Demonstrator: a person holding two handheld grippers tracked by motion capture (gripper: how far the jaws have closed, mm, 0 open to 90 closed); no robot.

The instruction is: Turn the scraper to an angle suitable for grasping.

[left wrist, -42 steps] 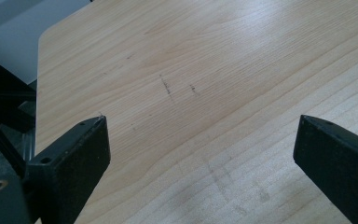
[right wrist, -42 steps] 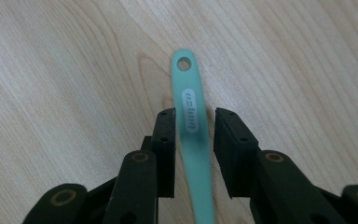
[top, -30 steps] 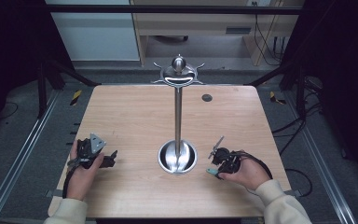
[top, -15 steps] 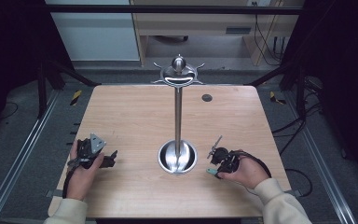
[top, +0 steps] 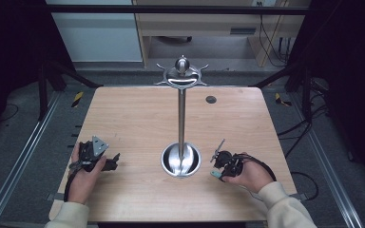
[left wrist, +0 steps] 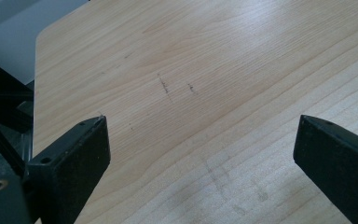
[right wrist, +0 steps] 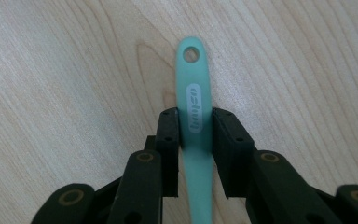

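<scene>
Across the last second nothing on the table shifted: both of your hands sat where they had been, and the tall metal stand [top: 181,118] kept its place in the middle of the wooden table [top: 138,118]. Your right gripper [right wrist: 195,122] had its jaws pressed against both sides of a teal handle [right wrist: 194,93], whose end with the hanging hole pointed away over the wood; in the high view that teal tip [top: 215,174] poked out just to the right of the stand's round base. Your left gripper [top: 105,163] rested well to the left of the base with its jaws spread wide and nothing between them but bare wood. Since the grip looked square and settled, I judged the pick-up finished and the lift not yet begun; the hole in the handle suggested one of the hooks [top: 182,76] on top of the stand as its likely destination.
</scene>
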